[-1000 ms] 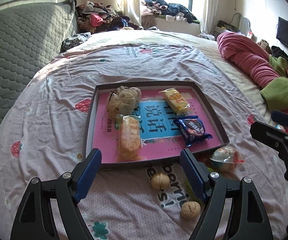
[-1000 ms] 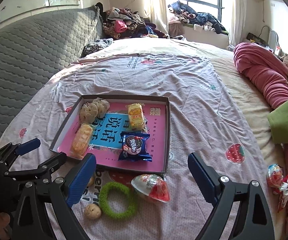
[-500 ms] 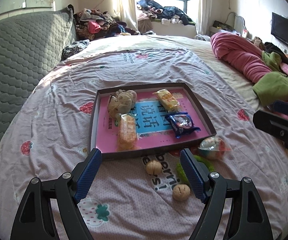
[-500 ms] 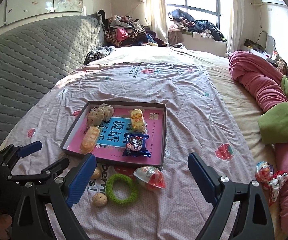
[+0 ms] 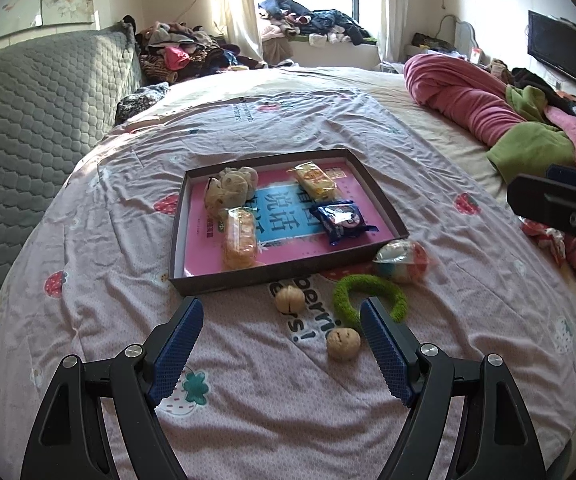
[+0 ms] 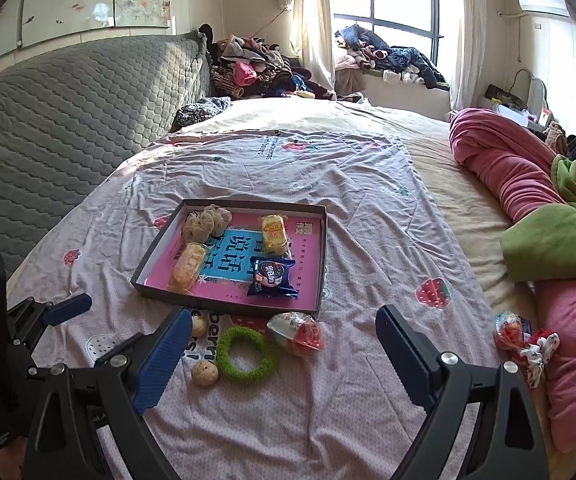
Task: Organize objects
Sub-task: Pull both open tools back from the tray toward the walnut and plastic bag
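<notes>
A dark tray (image 5: 288,274) with a pink floor lies on the bedsheet. It holds a beige mesh pouf (image 5: 232,188), two yellow snack packets (image 5: 315,178) and a blue cookie packet (image 5: 341,220). On the sheet in front of it lie two walnut-like balls (image 5: 343,343), a green fuzzy ring (image 5: 367,280) and a plastic egg toy (image 5: 401,255). My left gripper (image 5: 280,308) hovers open over the nearer sheet, holding nothing. In the right wrist view my right gripper (image 6: 284,316) stands open and empty above the ring (image 6: 224,354) and egg (image 6: 295,334).
A second wrapped egg toy (image 6: 507,330) and a red-and-white bow (image 6: 539,348) lie at the right beside pink bedding (image 6: 503,172) and a green cloth (image 6: 551,244). A grey quilted headboard (image 6: 68,120) runs along the left. Clothes are piled by the window.
Both grippers have drawn back and up from the tray, which looks smaller now. The green ring has come fully into the left wrist view. Jaws unchanged.
</notes>
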Tool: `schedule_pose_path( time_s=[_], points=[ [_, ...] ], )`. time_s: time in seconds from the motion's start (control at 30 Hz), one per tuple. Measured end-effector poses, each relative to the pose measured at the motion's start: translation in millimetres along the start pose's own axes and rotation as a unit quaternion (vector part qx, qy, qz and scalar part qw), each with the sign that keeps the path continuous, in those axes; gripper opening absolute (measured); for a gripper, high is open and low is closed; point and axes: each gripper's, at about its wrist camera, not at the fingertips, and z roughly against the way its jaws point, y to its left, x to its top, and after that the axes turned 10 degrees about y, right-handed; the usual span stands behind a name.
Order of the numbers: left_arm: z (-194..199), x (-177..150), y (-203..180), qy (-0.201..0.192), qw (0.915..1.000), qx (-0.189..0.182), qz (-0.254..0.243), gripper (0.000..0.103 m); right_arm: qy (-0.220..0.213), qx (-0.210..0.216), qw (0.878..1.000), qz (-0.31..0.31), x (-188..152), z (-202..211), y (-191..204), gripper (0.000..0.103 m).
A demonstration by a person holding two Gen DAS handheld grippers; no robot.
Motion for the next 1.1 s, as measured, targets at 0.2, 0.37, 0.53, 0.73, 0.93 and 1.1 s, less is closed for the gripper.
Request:
schedule_pose_path(
  time_s=[0.2, 0.37, 0.53, 0.73, 0.93, 1.1],
  points=[
    [0.0, -14.7, -8.5, 0.004, 0.9999, -0.007, -0.006, 0.082, 0.004, -0.004, 1.0, 0.0, -10.4, 3.1, -2.1, 0.093],
    [-1.9, -25.8, -15.8, 0.006, 0.9998, -0.014, -0.013, 0.082, 0.01, -0.008, 1.0, 0.002, -20.2, 1.8, -5.1, 0.093],
    [-2.9, -34.3, -21.8, 0.008, 0.9997, -0.016, -0.019, 0.082, 0.018, -0.012, 1.0, 0.002, -28.1, -1.2, -7.7, 0.093],
    [-8.0, -42.3, -26.7, 0.012, 0.9995, -0.015, -0.024, 0.082, 0.024, -0.013, 1.0, 0.001, -35.7, -6.6, -9.3, 0.093],
    [-14.4, -47.6, -28.2, 0.014, 0.9993, -0.02, -0.028, 0.082, 0.035, -0.018, 0.999, 0.002, -42.0, -16.9, -11.6, 0.093],
    [-24.3, -50.9, -30.9, 0.019, 0.999, -0.024, -0.033, 0.082, 0.041, -0.017, 0.999, 0.003, -45.1, -24.7, -12.5, 0.093]
  ],
)
